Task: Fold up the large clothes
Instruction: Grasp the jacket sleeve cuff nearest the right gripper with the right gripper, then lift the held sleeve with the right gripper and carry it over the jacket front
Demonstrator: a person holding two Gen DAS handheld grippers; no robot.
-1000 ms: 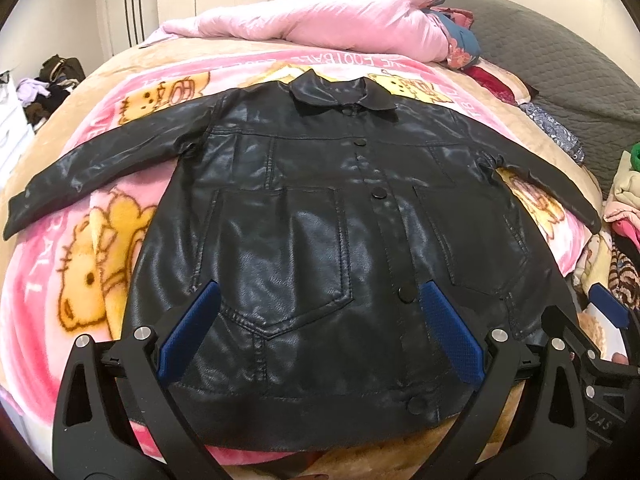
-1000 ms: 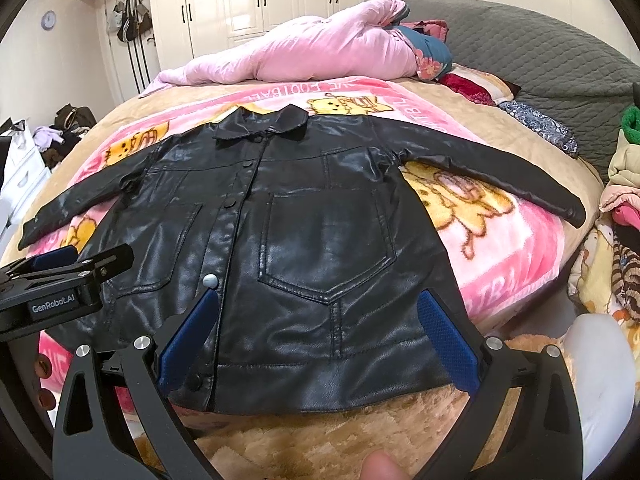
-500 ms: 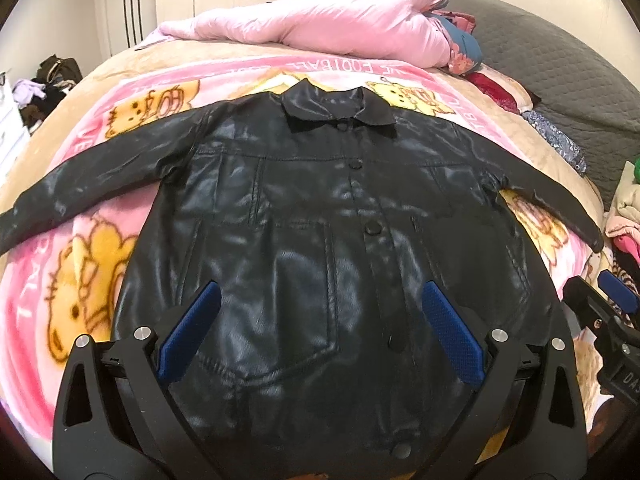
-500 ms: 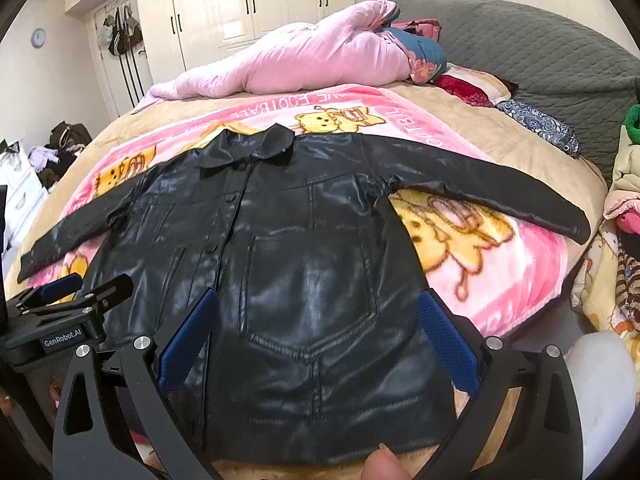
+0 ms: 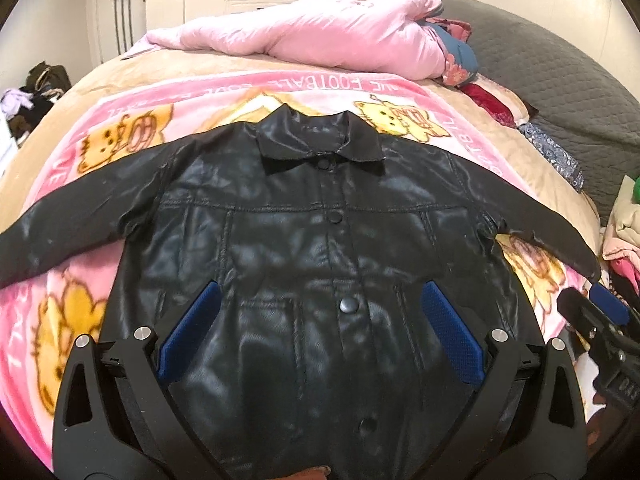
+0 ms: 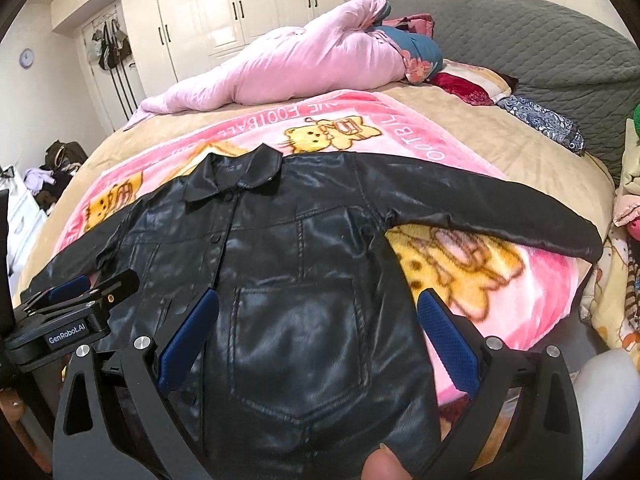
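The bed (image 5: 132, 76) filled both views, its tan cover running back to a grey quilted headboard (image 6: 540, 48) and white wardrobe doors (image 6: 224, 12) behind. Across the cover lay a pink cartoon blanket (image 5: 132, 120), printed with yellow cats and upside-down lettering. Spread flat on that blanket, front side up, was the black leather jacket (image 5: 320, 240), buttoned shut, collar toward the headboard and hem toward the cameras, with both sleeves stretched outward to either side. Its right-hand sleeve (image 6: 500, 208) reached almost to the edge of the bed.

At the head of the bed a bunched pink quilt (image 6: 300, 64) rested, with a few folded cloths (red, blue-patterned) just beside it.

The left gripper (image 5: 320, 332) hung over the lower middle of the jacket, its jaws spread wide and holding nothing; a snap button (image 5: 349, 304) showed between its blue pads. Whether the pads touched the leather could not be told. The right gripper (image 6: 318, 336) hung over the chest pocket (image 6: 300, 344) on the jacket's right half, likewise spread wide and empty, one blue pad over the placket and the other at the jacket's side edge. Each gripper appeared at the margin of the other's view. A fingertip (image 6: 384, 464) showed at the bottom edge of the right wrist view.
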